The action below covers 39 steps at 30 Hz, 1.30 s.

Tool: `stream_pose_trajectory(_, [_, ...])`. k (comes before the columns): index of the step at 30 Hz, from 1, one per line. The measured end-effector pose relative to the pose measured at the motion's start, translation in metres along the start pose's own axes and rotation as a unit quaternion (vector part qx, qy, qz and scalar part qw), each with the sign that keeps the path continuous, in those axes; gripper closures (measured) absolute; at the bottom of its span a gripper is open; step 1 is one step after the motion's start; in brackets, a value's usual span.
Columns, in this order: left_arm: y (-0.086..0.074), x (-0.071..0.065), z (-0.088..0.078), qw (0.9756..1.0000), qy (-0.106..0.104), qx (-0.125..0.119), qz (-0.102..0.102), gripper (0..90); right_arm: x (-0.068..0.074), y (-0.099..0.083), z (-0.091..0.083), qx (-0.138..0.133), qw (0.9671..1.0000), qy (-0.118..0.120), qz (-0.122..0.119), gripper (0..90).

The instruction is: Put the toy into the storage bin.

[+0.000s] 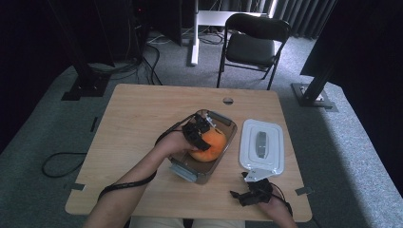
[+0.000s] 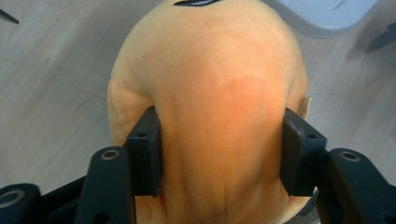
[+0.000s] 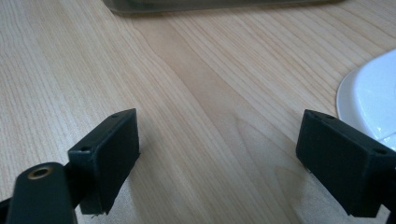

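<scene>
An orange plush toy [image 1: 212, 145] lies in a clear rectangular container [image 1: 224, 119] at the middle of the wooden table [image 1: 142, 118]. My left gripper [image 1: 202, 135] reaches down into the container. In the left gripper view its two black pads [image 2: 147, 149] press into the plush toy's [image 2: 210, 70] sides, and the soft body bulges wider beyond them. My right gripper [image 1: 240, 195] rests low near the table's front right edge. Its jaws [image 3: 219, 154] stand wide apart over bare wood with nothing between them.
The container's white lid [image 1: 262, 147] lies flat to the right of the container, and its rim [image 3: 369, 98] lies close to my right gripper. A cable hole [image 1: 228, 100] sits near the table's far edge. A black chair [image 1: 254, 42] stands beyond the table.
</scene>
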<state>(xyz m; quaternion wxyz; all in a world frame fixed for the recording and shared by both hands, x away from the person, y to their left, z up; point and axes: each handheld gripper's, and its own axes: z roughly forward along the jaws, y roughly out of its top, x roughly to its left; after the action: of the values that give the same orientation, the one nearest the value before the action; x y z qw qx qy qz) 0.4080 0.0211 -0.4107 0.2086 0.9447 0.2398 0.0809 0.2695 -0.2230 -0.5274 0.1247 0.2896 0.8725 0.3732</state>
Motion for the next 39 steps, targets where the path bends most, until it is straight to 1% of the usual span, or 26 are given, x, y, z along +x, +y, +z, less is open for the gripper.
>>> stream_pose_trajectory(4, [0.0,-0.001,0.0,1.0,0.003,0.002,0.004,38.8,0.0,0.0,0.0,0.0,1.0,0.0,0.0,13.0])
stream_pose_trajectory(5, [0.0,-0.002,0.0,0.9999,0.005,0.003,0.009,37.6,0.0,0.0,0.0,0.0,1.0,0.0,0.0,13.0])
stream_pose_trajectory(6, [0.0,-0.004,0.0,0.9997,0.01,0.004,0.021,35.1,0.0,0.0,0.0,0.0,1.0,-0.001,0.001,13.0])
stream_pose_trajectory(7, [0.0,-0.005,0.0,0.9995,0.014,0.01,0.027,32.1,0.0,0.0,0.0,0.0,1.0,-0.001,0.002,13.0])
stream_pose_trajectory(8, [0.0,-0.006,0.0,0.9994,0.017,0.012,0.028,30.8,0.0,0.0,0.0,0.0,1.0,-0.001,0.003,13.0])
stream_pose_trajectory(13, [-0.001,-0.004,-0.004,0.9997,0.015,0.006,0.018,28.3,0.0,0.0,0.0,0.0,1.0,-0.001,0.002,13.0])
stream_pose_trajectory(16, [-0.002,-0.003,-0.01,0.9999,0.01,-0.009,0.01,26.5,0.0,0.0,0.0,0.0,1.0,-0.001,0.002,13.0])
stream_pose_trajectory(17, [-0.002,-0.003,-0.012,0.9999,0.009,-0.011,0.009,22.2,0.0,0.0,0.0,0.0,1.0,-0.001,0.002,13.0])
stream_pose_trajectory(18, [-0.001,-0.003,-0.014,0.9998,0.01,-0.016,0.004,18.0,0.0,0.0,0.0,0.0,1.0,-0.001,0.002,13.0])
stream_pose_trajectory(19, [-0.002,-0.003,-0.016,0.9998,0.01,-0.017,0.003,17.9,0.0,0.0,0.0,0.0,1.0,-0.001,0.003,13.0])
stream_pose_trajectory(23, [-0.004,-0.004,-0.022,0.9997,0.001,-0.025,0.005,14.7,0.0,0.0,0.0,0.0,1.0,-0.001,0.003,13.0])
stream_pose_trajectory(24, [-0.005,-0.004,-0.023,0.9996,-0.004,-0.029,0.001,14.5,0.0,0.0,0.0,0.0,1.0,-0.001,0.003,13.0])
stream_pose_trajectory(25, [-0.006,-0.003,-0.024,0.9995,-0.009,-0.029,0.003,11.2,0.0,0.0,0.0,0.0,1.0,-0.002,0.003,13.0])
stream_pose_trajectory(27, [-0.009,-0.003,-0.025,0.9993,-0.012,-0.033,0.006,10.3,0.0,0.0,0.0,-0.001,1.0,-0.002,0.003,13.0])
stream_pose_trajectory(31, [-0.016,-0.001,-0.029,0.9983,-0.037,-0.045,0.008,8.8,0.0,-0.001,-0.001,0.0,1.0,-0.003,0.004,13.0])
stream_pose_trajectory(32, [-0.018,0.0,-0.029,0.9981,-0.038,-0.047,0.012,8.7,0.0,-0.001,-0.001,0.0,1.0,-0.003,0.003,13.0])
stream_pose_trajectory(34, [-0.02,-0.001,-0.031,0.9981,-0.038,-0.045,0.015,1.5,0.0,-0.001,-0.001,0.0,1.0,-0.003,0.003,13.0])
stream_pose_trajectory(35, [-0.021,0.0,-0.032,0.9983,-0.031,-0.048,0.01,1.5,0.0,-0.001,-0.001,0.0,1.0,-0.003,0.003,13.0])
stream_pose_trajectory(36, [-0.023,0.0,-0.033,0.9983,-0.029,-0.049,0.013,1.5,0.0,-0.001,-0.001,0.0,1.0,-0.003,0.004,13.0])
stream_pose_trajectory(37, [-0.024,0.0,-0.035,0.998,-0.035,-0.052,0.012,1.5,0.0,-0.001,-0.001,0.0,1.0,-0.003,0.004,13.0])
stream_pose_trajectory(38, [-0.025,0.0,-0.037,0.9978,-0.035,-0.056,0.009,1.6,0.0,-0.001,-0.001,0.0,1.0,-0.003,0.004,13.0])
stream_pose_trajectory(39, [-0.027,0.0,-0.039,0.9976,-0.034,-0.058,0.016,1.6,0.0,-0.001,-0.001,0.0,1.0,-0.003,0.004,13.0])
